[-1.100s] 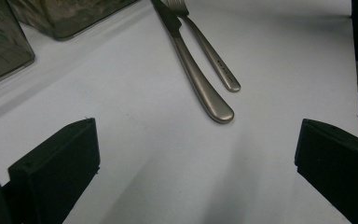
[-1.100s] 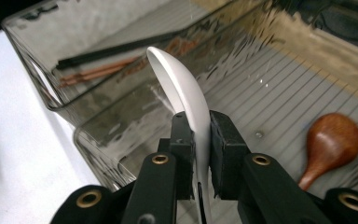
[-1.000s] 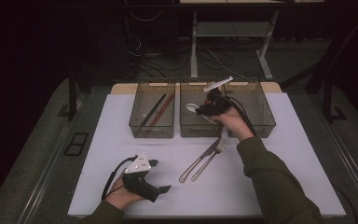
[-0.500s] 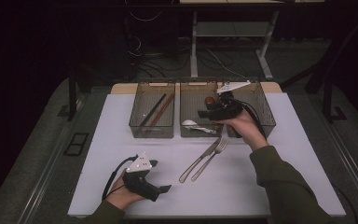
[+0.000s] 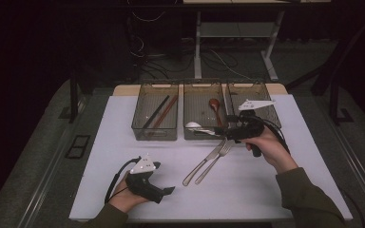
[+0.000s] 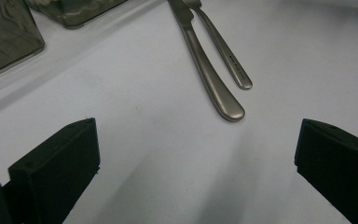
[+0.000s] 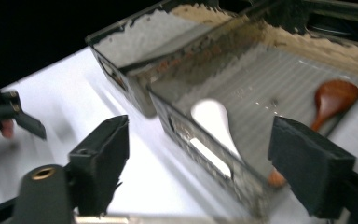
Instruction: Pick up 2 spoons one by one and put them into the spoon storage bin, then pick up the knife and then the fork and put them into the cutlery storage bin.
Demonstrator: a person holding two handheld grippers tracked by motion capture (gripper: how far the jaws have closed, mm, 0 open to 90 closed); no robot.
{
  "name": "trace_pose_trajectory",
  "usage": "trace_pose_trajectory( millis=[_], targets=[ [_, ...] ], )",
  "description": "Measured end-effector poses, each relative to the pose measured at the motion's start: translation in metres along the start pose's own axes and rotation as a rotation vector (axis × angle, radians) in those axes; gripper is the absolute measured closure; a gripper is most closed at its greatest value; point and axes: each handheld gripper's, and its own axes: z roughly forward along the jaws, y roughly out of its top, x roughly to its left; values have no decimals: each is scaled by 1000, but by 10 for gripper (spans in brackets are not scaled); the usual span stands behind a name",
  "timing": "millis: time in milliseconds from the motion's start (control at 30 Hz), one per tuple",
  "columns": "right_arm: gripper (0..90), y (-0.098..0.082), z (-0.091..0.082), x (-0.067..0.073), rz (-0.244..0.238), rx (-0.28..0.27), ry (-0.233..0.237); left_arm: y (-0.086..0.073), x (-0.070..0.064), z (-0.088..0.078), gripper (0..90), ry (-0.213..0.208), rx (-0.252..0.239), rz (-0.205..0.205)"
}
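- Nearest, at the front left of the white table (image 5: pixel 266 190): left gripper (image 5: pixel 167 191) lying low in the hand, jaws spread wide with nothing between them, only bare tabletop in the left gripper view.
- Just beyond it, mid-table: knife (image 5: pixel 204 160) and fork (image 5: pixel 215 161) side by side, touching or nearly so, handles toward the near edge — heads pointing up at the trays.
- Farther right: right gripper (image 5: pixel 221 130) held above the near edge of the middle tray (image 5: pixel 204 135), pointing left, jaws just opened wide and empty.
- Inside that middle tray: white spoon (image 7: pixel 214 122) lying near the front wall — released, clear of both pads; brown wooden spoon (image 7: pixel 332 97) deeper in.
- Left tray (image 5: pixel 155 134) beside it: dark chopsticks (image 5: pixel 160 113) laid slantwise.
- Right tray (image 5: pixel 261 90) partly hidden behind the right gripper; contents not discernible.
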Motion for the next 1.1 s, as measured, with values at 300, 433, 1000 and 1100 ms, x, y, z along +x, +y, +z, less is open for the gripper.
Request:
trace_pose_trajectory(
  millis=[300, 433, 1000, 1100],
  targets=[
    [190, -40, -21, 5, -25, 23, -48, 4, -1, 0, 0, 16, -1, -9],
    [191, -56, -31, 3, -1, 9, -58, 8, -1, 3, 0, 28, 2, -8],
    [185, -109, -59, 7, -17, 23, -56, 43, 3, 24, 175, 66, -15, -45],
    [184, -117, -62, 10, -24, 33, -46, 50, 5, 31, 224, 57, -22, -49]
  ],
)
